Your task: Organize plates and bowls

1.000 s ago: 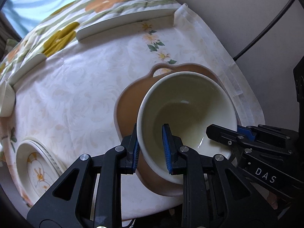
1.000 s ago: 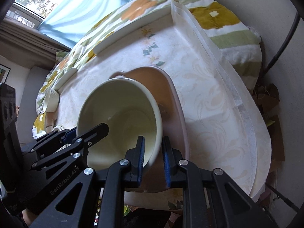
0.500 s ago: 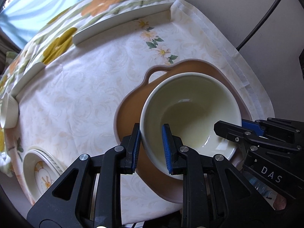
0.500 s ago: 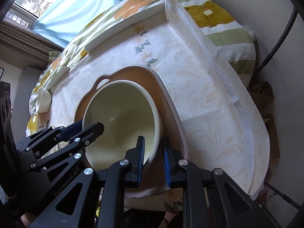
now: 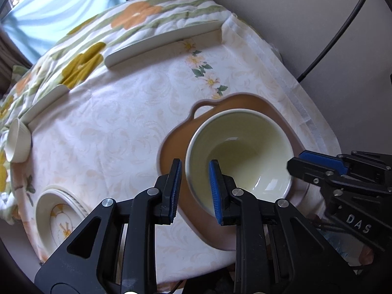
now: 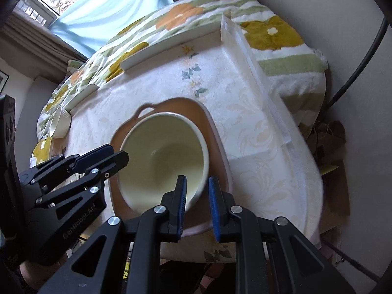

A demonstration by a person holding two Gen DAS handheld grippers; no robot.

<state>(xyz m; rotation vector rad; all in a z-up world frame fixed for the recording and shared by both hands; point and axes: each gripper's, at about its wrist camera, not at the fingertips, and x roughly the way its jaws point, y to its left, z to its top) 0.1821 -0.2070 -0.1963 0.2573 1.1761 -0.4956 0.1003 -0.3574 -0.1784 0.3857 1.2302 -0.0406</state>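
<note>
A large cream bowl (image 5: 245, 156) rests inside a brown handled dish (image 5: 176, 147) near the table's right front corner. My left gripper (image 5: 194, 191) straddles the bowl's near-left rim, with a gap showing on both sides of the rim. My right gripper (image 6: 197, 202) straddles the bowl's (image 6: 164, 161) near-right rim over the brown dish (image 6: 213, 132), also with gaps showing. Each gripper shows in the other's view.
A stack of flowered plates (image 5: 58, 218) sits at the front left. A small white cup (image 5: 18, 139) lies at the left edge, also in the right wrist view (image 6: 60, 122). White strips (image 5: 164, 46) line the far edge. A wall and black cable (image 5: 338, 34) stand at right.
The bowl came down from a tilted, lifted pose and now sits level in the brown dish. Both grippers' jaws have widened off its rim.
</note>
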